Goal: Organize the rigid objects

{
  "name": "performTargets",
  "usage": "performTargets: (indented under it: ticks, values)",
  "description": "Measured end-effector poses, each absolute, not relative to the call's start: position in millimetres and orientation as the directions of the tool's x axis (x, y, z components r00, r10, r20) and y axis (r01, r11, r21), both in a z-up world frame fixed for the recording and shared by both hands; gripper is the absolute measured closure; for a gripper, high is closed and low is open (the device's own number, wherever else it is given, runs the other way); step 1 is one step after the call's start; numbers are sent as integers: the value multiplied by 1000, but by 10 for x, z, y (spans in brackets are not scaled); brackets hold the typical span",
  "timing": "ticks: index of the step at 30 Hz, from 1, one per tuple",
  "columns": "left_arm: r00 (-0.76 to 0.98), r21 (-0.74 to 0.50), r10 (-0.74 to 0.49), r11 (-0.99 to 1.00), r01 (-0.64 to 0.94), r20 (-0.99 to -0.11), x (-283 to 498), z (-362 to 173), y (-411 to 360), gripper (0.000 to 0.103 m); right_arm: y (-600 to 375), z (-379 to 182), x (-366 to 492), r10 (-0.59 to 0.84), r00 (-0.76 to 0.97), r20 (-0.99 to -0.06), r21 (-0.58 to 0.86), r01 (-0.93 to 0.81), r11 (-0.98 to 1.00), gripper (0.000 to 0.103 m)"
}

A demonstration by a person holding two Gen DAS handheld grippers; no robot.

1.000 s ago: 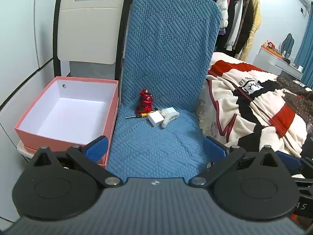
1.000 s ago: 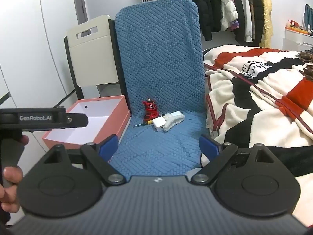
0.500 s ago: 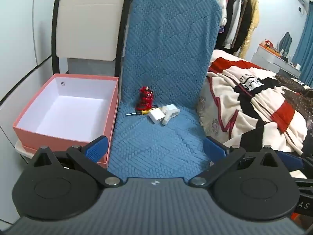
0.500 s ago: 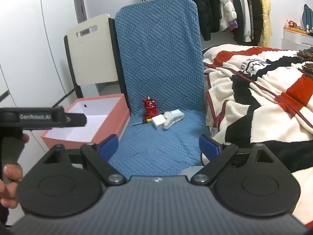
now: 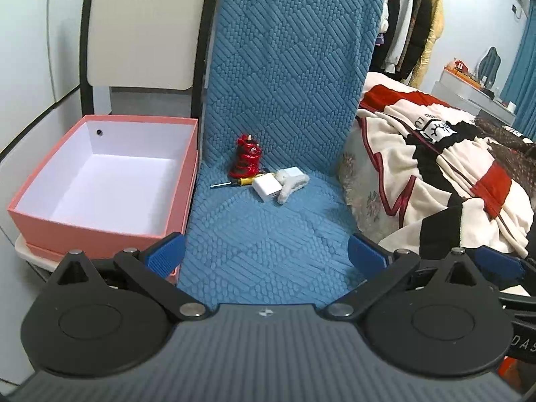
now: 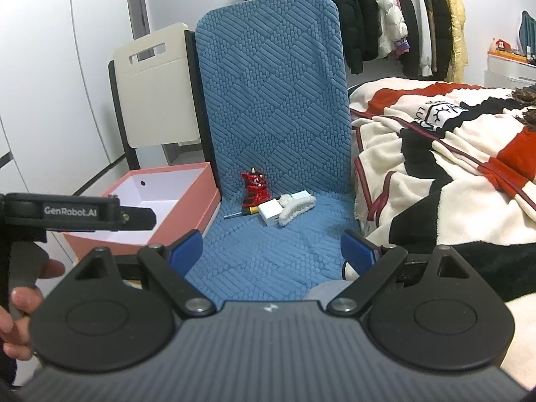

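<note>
So the small stuff is all bunched at the back of the chair seat (image 5: 268, 234), right up near the backrest. The figurine (image 5: 247, 157) stands furthest back, with the screwdriver (image 5: 234, 182) lying just in front of it, tip pointing toward the seat's left edge. The charger block (image 5: 266, 187) sits right of the screwdriver, touching the fuzzy clip (image 5: 293, 186) on its right. The open box (image 5: 100, 174) sits off the seat's left edge, on another chair (image 5: 140, 33). The bed (image 5: 452, 167) runs along the right edge.
</note>
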State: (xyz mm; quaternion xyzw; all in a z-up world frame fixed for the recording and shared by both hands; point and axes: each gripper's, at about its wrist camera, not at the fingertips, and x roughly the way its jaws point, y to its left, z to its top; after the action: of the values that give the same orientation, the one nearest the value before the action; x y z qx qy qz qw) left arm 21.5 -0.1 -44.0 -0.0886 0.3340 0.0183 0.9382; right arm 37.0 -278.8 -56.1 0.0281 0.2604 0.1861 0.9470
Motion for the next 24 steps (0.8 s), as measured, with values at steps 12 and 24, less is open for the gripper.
performTargets:
  ticks: [12, 24]
  values:
    - [755, -165, -32, 981, -102, -655, 510, -672, -73, 0, -2793, -774, 528, 346, 768, -539, 150, -317, 937, 12]
    - [760, -172, -24, 978, -116, -650, 546, -739, 40, 0, -2753, -886, 653, 326, 759, -563, 150, -294, 944, 12]
